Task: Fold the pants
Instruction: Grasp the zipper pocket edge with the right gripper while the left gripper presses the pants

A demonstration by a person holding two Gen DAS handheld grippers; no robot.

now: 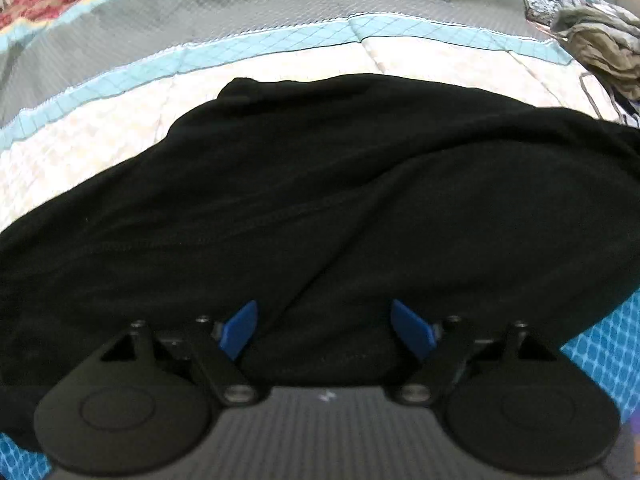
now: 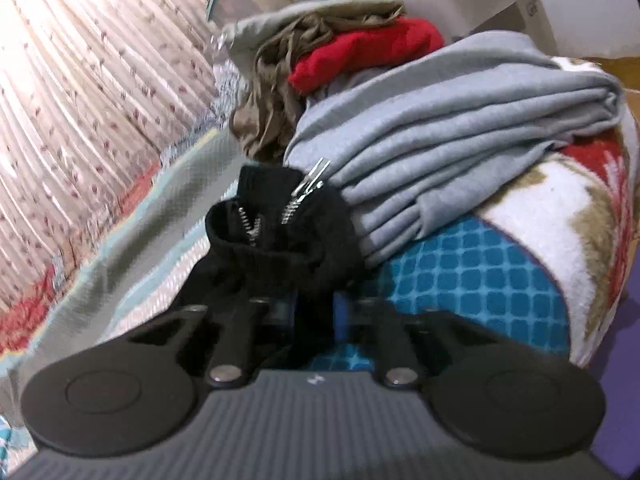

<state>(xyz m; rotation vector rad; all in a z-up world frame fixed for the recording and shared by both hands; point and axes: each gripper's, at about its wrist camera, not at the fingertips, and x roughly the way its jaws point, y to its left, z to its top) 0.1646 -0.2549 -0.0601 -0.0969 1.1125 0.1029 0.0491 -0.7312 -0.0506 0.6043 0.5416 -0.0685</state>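
The black pants (image 1: 320, 200) lie spread across the quilted bed cover and fill most of the left wrist view. My left gripper (image 1: 325, 330) is open, its blue fingertips (image 1: 240, 330) wide apart over the near edge of the black cloth. In the right wrist view my right gripper (image 2: 316, 312) is shut on a bunched end of the black pants (image 2: 280, 240), where a silver zipper (image 2: 306, 192) stands open. The fingertips are mostly hidden by the cloth.
A folded grey garment (image 2: 460, 128) lies on a patterned blanket (image 2: 560, 220) just right of the held end. Behind it are a red cloth (image 2: 360, 52) and crumpled olive clothes (image 2: 272, 92); these also show in the left wrist view (image 1: 600, 48). A floral curtain (image 2: 80, 100) hangs at the left.
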